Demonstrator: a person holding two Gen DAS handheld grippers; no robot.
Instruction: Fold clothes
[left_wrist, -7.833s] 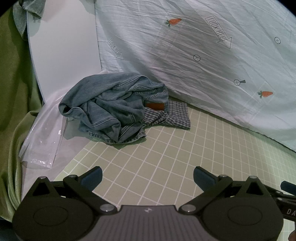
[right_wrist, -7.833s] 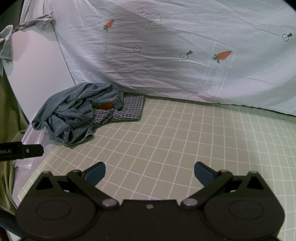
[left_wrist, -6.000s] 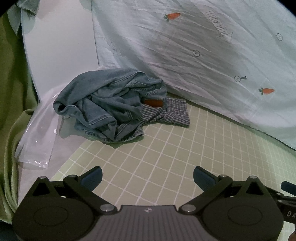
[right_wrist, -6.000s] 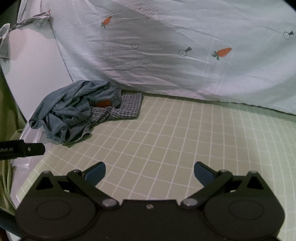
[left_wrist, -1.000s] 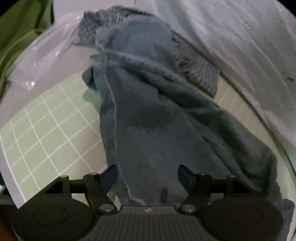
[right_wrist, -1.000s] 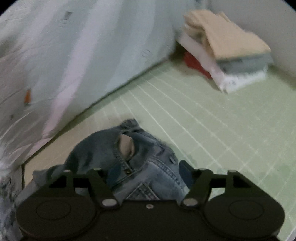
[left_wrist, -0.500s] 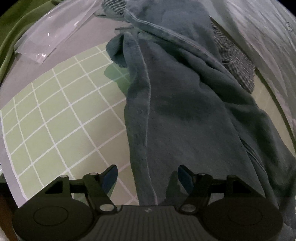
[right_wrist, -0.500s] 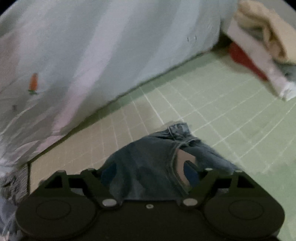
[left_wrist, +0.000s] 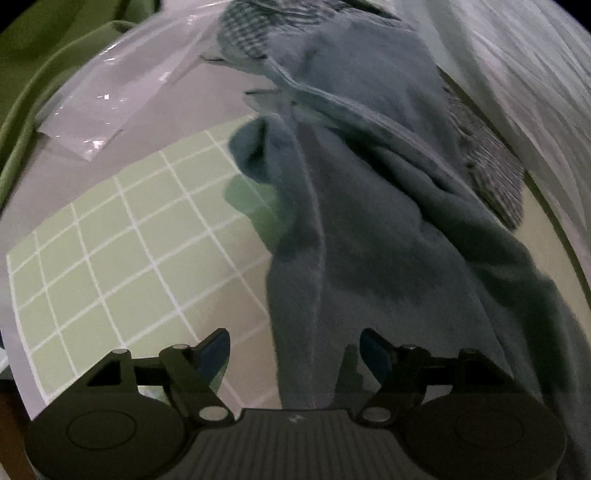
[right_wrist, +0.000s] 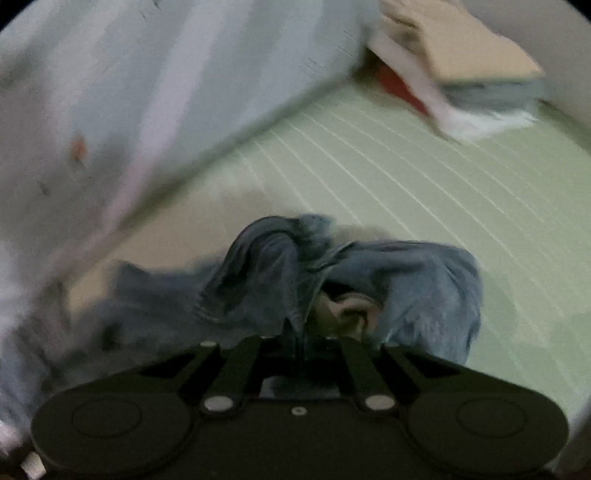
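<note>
The jeans are stretched from the upper centre of the left wrist view down to its lower right, lying on the green grid mat; one edge runs down between the fingers of the left gripper. Those fingers are spread wide, having just opened further, and the cloth between them is not pressed by either pad. In the blurred right wrist view a bunched end of the jeans is seen at lower centre on the mat, with pale lining showing. The right gripper has just snapped closed, its fingers drawn together on a fold of the denim. A checked cloth is partly covered by the jeans at upper right. A clear bag lies at upper left. A pale sheet fills the upper left of the right view, and a stack of folded clothes sits at upper right.
</note>
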